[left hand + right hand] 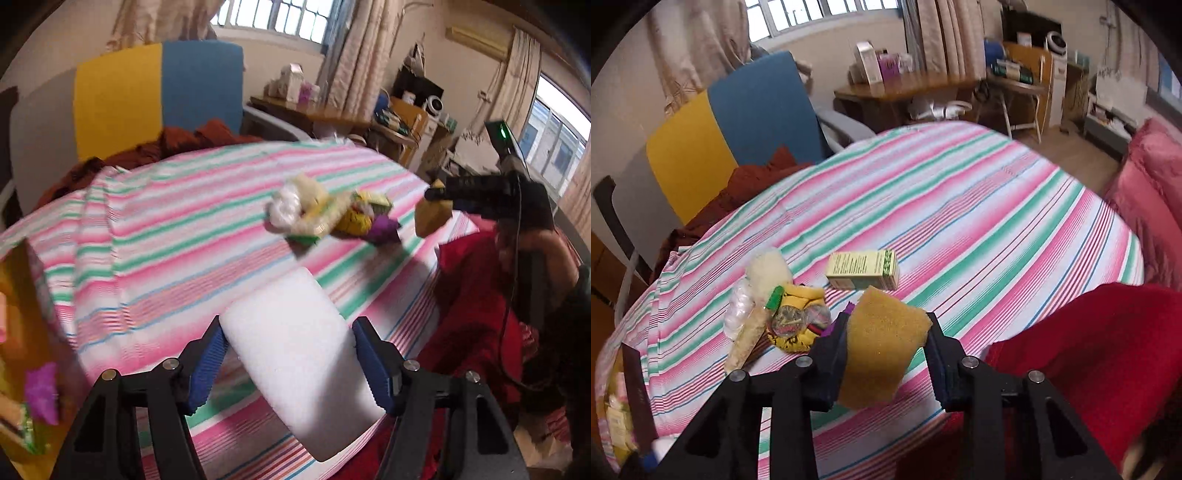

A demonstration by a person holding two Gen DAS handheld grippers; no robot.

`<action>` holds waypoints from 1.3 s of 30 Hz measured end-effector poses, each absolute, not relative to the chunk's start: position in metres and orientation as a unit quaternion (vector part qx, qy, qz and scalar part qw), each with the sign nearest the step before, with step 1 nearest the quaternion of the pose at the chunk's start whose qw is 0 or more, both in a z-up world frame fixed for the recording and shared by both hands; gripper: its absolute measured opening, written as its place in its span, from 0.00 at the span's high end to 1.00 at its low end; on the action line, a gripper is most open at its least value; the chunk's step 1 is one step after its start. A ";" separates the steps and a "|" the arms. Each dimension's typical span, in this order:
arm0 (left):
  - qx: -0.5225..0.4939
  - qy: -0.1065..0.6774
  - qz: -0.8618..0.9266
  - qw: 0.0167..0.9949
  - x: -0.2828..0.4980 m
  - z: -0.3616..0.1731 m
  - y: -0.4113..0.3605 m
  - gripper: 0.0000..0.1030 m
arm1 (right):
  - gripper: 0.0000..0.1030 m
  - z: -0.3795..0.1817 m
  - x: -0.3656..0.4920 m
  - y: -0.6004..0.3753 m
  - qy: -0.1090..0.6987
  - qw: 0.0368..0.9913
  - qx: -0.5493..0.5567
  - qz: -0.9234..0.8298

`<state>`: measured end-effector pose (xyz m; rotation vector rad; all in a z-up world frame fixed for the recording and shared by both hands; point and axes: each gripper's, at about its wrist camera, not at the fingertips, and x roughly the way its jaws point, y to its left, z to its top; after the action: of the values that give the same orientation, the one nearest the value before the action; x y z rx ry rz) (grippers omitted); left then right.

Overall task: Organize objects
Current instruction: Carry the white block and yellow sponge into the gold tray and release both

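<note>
My left gripper (288, 332) is shut on a white foam block (299, 354) and holds it above the striped tablecloth (166, 229). My right gripper (888, 325) is shut on a yellow sponge (882, 347); it also shows in the left wrist view (434, 199), with the sponge (430, 218) hanging beside a pile of small objects (325, 214). In the right wrist view the pile (775, 306) has a yellow pouch, a fluffy white item and clear packets. A pale green carton (862, 273) lies just beyond the sponge.
A box with items (26, 369) stands at the table's left edge; it also shows in the right wrist view (620, 406). A yellow and blue chair (738, 125) with brown cloth stands behind the table. Red fabric (1089, 354) lies at the right.
</note>
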<state>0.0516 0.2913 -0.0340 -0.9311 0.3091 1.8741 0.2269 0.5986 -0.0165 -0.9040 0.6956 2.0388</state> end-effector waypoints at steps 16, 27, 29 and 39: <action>-0.360 0.024 0.864 0.351 -0.005 0.008 0.169 0.32 | 0.62 0.056 0.118 0.456 0.193 0.172 -0.323 0.910; -0.374 -0.043 0.899 0.225 -0.040 -0.001 0.064 0.32 | 0.62 0.038 0.028 0.316 0.175 -0.047 -0.367 0.912; -0.379 -0.051 0.901 0.204 -0.047 -0.004 0.049 0.32 | 0.62 0.034 0.016 0.299 0.171 -0.072 -0.374 0.909; -0.406 -0.058 0.897 0.165 -0.057 -0.025 0.027 0.26 | 0.55 0.025 -0.050 0.242 0.125 -0.097 -0.393 0.906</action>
<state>-0.0573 0.0274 -0.0247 -1.1582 -0.1654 2.5554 -0.0501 0.2418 0.0247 -1.3174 0.4195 3.0356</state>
